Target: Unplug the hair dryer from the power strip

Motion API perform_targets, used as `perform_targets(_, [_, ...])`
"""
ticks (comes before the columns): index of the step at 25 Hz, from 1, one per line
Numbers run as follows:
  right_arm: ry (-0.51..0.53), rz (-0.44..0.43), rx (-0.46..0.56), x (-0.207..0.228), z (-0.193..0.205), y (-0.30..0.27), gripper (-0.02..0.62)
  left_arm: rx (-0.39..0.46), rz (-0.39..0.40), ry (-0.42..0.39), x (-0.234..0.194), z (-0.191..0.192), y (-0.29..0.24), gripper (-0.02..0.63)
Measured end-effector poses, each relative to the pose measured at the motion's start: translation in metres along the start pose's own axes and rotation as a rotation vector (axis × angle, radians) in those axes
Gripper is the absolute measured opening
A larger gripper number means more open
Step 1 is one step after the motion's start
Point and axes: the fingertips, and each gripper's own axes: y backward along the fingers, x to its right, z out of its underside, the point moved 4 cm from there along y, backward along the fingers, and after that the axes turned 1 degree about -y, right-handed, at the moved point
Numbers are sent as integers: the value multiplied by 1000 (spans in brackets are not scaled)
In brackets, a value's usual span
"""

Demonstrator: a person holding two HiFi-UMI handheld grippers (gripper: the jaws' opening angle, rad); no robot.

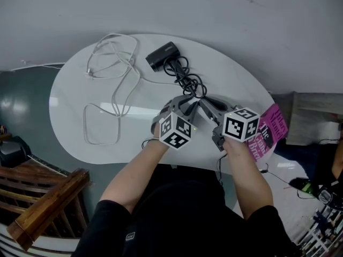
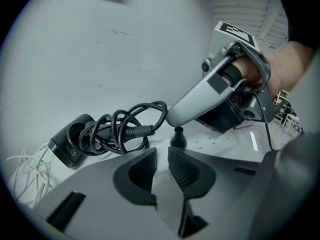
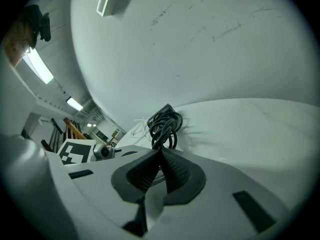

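The black hair dryer lies at the far side of the white oval table, with its black cord coiled toward me. In the left gripper view its black plug stands upright in the white power strip, just beyond my left gripper. That gripper's pads stand a narrow gap apart and press on nothing I can see. My right gripper comes down onto the plug's top. In its own view the right gripper has its pads closed at the tips where the cord enters.
Loose white cables sprawl over the table's left half. A pink book lies at the right edge beside my right hand. A wooden rail stands at lower left. A small box is fixed on the wall.
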Motion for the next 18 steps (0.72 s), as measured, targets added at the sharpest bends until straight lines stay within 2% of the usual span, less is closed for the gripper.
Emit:
perform_targets(2, [-18,-8,24,2,-2,4,40,1,-3,14,0,1,0,66])
perform_targets(6, [65,7,-1,7,-3,12,41,4,-8,46,0,3,0,70])
perform_targets(11, [21,-10,-2,10,-3,14,41,-1,-2,44,1,1,-1,71])
perform_targets(13, [-9,-35,14,7,-6,15,41,-8,-3,35,1,2,-1,71])
perform_targets(15, [-58,-93,73,1,-18,19,41,-13,-7,20,2,1,-2,69])
perform_targets(18, [-11,-126,100,-16,-38,22,41,-9,-8,34,0,2,0,69])
